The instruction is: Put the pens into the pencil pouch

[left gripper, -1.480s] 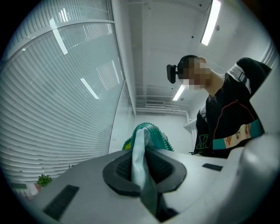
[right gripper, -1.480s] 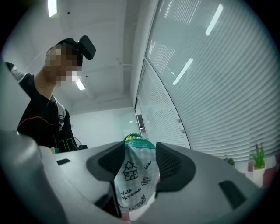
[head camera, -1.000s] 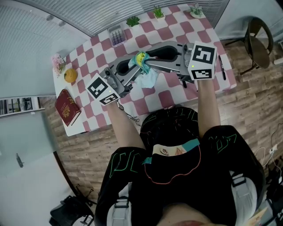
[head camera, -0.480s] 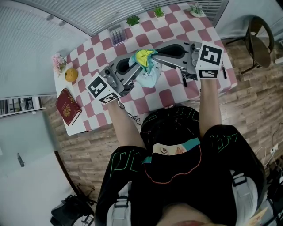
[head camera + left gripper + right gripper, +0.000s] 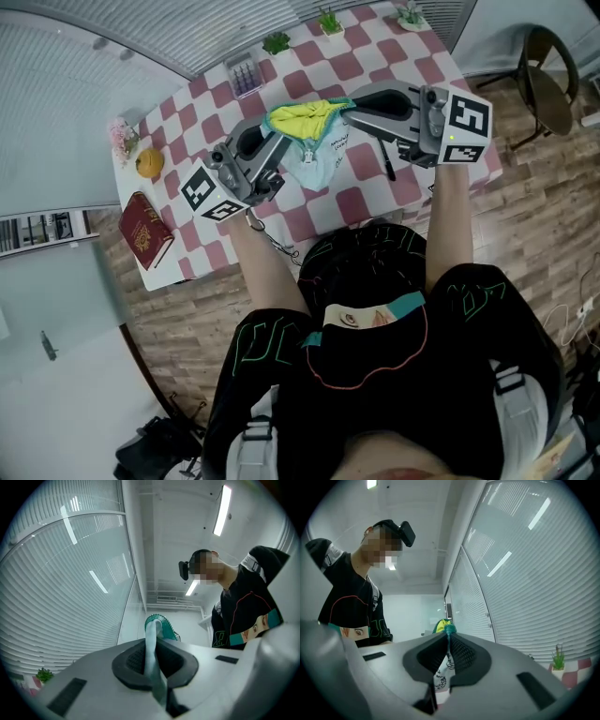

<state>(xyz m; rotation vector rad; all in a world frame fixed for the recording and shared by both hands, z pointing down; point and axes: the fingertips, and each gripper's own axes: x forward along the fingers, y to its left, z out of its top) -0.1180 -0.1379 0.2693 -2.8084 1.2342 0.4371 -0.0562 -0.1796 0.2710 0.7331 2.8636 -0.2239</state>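
Yellow-lined fabric, the pencil pouch [image 5: 309,136], hung stretched between both grippers above the checked table [image 5: 354,202]. The left gripper [image 5: 275,127] was clamped on its left edge. The right gripper [image 5: 349,105], jaws just closing, pinched its right edge. It looked like the mouth-opening step. Next, one gripper would likely need to let go and fetch the black pen [image 5: 385,161] lying just right of the pouch.
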